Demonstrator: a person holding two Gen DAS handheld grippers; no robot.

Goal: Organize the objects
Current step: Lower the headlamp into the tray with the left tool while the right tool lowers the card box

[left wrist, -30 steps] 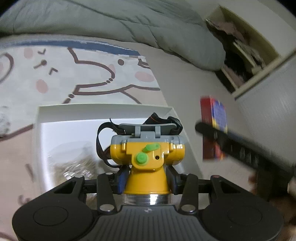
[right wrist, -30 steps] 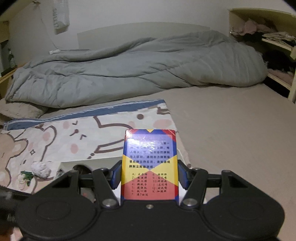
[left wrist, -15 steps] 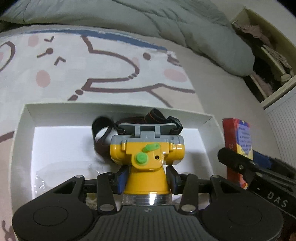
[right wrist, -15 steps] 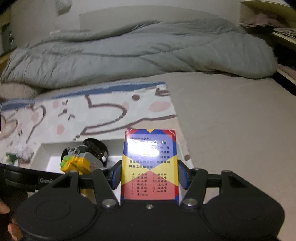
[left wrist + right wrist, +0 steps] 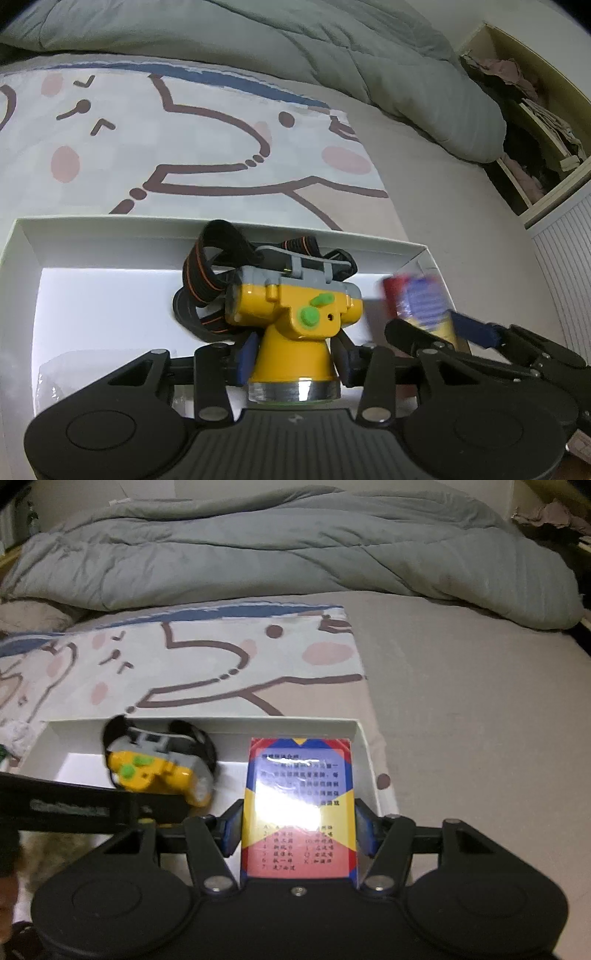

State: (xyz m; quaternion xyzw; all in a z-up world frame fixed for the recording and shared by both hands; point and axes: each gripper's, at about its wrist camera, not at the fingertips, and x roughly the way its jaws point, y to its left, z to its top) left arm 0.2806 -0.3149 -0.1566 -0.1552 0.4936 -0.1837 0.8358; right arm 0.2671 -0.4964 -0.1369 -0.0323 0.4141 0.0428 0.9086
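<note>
A yellow headlamp (image 5: 291,332) with a black strap sits between the pads of my left gripper (image 5: 295,356), inside the white box (image 5: 110,232). The pads stand slightly apart from its sides now. The headlamp also shows in the right wrist view (image 5: 155,771). My right gripper (image 5: 299,830) is shut on a red, blue and yellow card box (image 5: 299,805) and holds it over the right end of the white box (image 5: 364,734). The card box shows blurred in the left wrist view (image 5: 417,306).
The white box lies on a cartoon-print mat (image 5: 184,147) on a bed. A grey duvet (image 5: 295,546) is bunched at the back. A shelf nook with clothes (image 5: 528,122) is at the right. Clear plastic wrap (image 5: 59,373) lies in the box's near left.
Both grippers moved forward over the white box. The card box came in over its right end. The left pads eased off the headlamp, which now tilts and rests in the box.
</note>
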